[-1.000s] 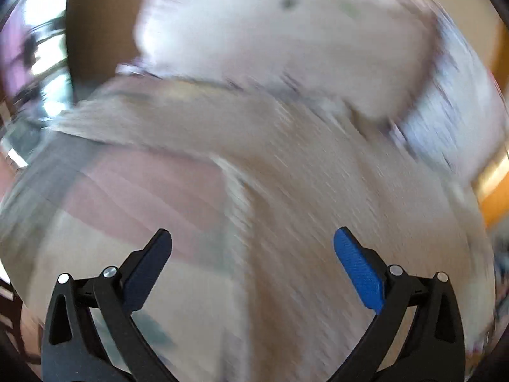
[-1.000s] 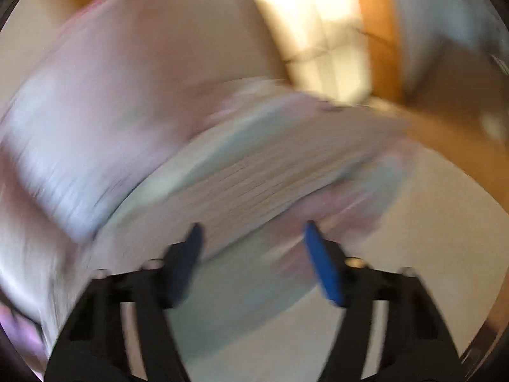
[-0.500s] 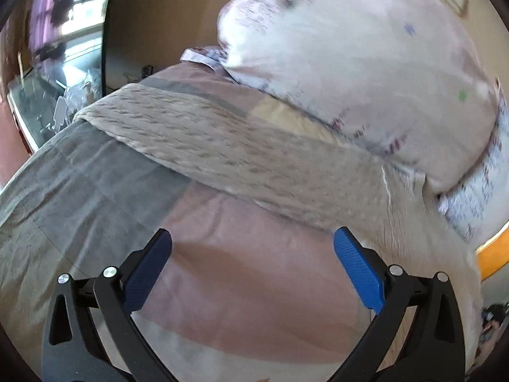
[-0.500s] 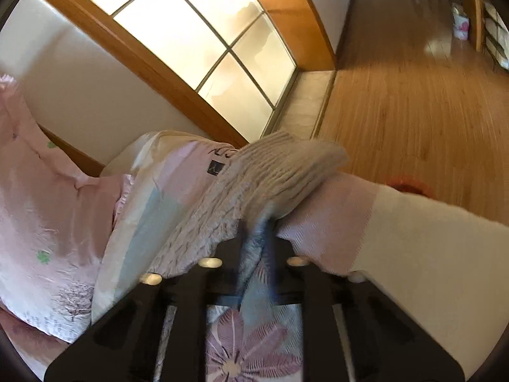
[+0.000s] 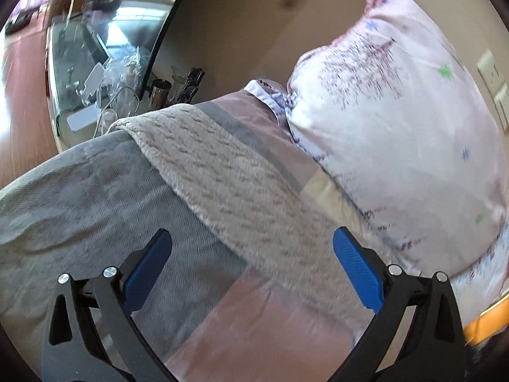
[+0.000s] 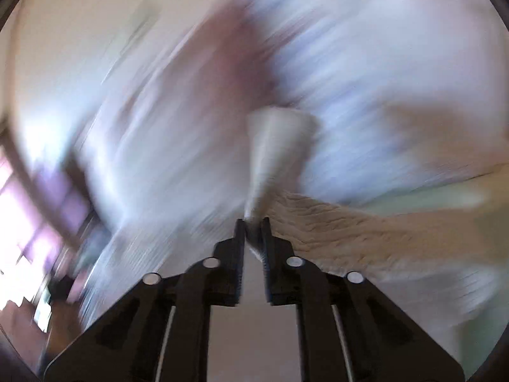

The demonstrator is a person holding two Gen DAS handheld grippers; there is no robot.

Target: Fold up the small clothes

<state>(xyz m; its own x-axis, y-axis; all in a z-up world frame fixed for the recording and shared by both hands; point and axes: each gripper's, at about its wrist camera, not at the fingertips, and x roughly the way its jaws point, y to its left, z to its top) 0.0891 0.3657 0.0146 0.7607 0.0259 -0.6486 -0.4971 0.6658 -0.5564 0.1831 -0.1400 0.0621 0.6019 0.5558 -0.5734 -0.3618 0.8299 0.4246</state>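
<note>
A beige knitted garment [image 5: 229, 184] lies in a long band across the bed, from the far left corner toward the near right. My left gripper [image 5: 251, 264] is open and empty, its blue pads hovering just above the garment's near part. In the right wrist view my right gripper [image 6: 253, 222] is shut on a bunched corner of the same knitted garment [image 6: 350, 232], which trails off to the right. A pinched tuft sticks up beyond the fingertips. That view is heavily motion-blurred.
The bed cover [image 5: 79, 197] has grey, pink and cream panels. A large pink floral pillow [image 5: 397, 133] stands at the right against the wall. A glass-topped side table [image 5: 95, 73] with bottles and cables stands beyond the bed's far left corner.
My right gripper shut on the garment's corner and has swung fast with it, now facing the pillow side. My left gripper stayed open and turned left toward the side table.
</note>
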